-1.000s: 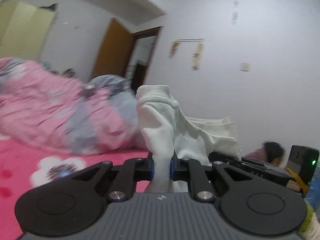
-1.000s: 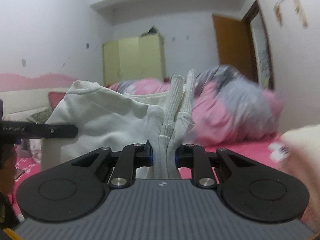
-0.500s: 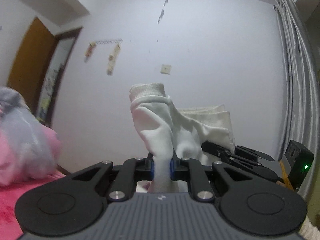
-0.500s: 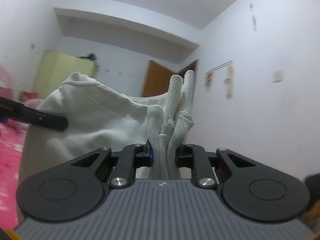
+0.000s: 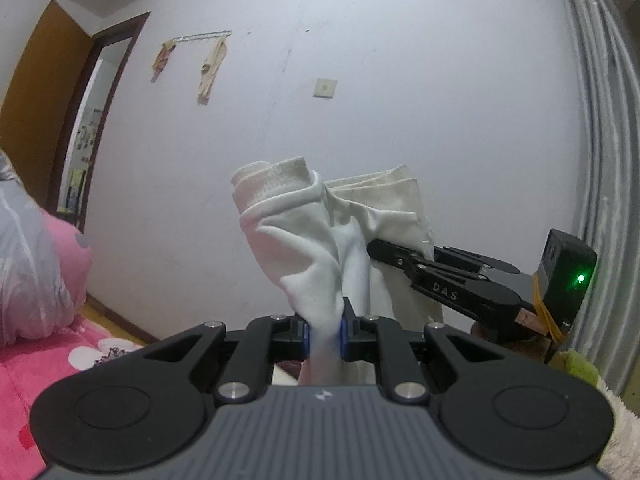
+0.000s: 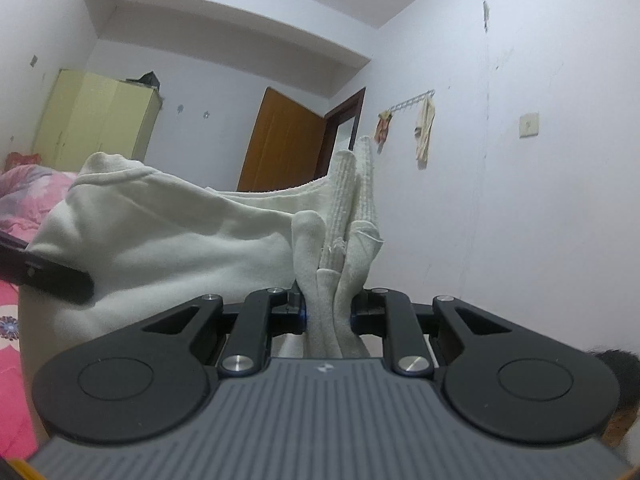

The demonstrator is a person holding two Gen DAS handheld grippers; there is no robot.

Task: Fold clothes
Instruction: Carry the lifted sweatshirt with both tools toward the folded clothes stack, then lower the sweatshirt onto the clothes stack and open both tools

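A cream-white garment [image 5: 320, 236] hangs in the air between both grippers, off the bed. My left gripper [image 5: 324, 330] is shut on a bunched fold of it; the cloth rises above the jaws. In the right wrist view the same garment [image 6: 168, 236] stretches to the left, and my right gripper [image 6: 328, 314] is shut on its ribbed edge, which stands up in several folds. In the left wrist view the right gripper [image 5: 404, 258] shows side-on at the right, clamped on the cloth. The left gripper's finger [image 6: 48, 278] shows at the left edge of the right wrist view.
A bed with a pink flowered sheet [image 5: 48, 364] and a pink and grey quilt [image 5: 28, 272] lies at the left. White walls are ahead, a brown door [image 6: 286, 144] stands open, a yellow-green wardrobe [image 6: 96, 120] is at the back, grey curtains [image 5: 600, 120] at the right.
Both grippers swung away from the bed toward the white wall, carrying the garment with them. The quilt has slid to the left edge of both views. Both grips stayed the same.
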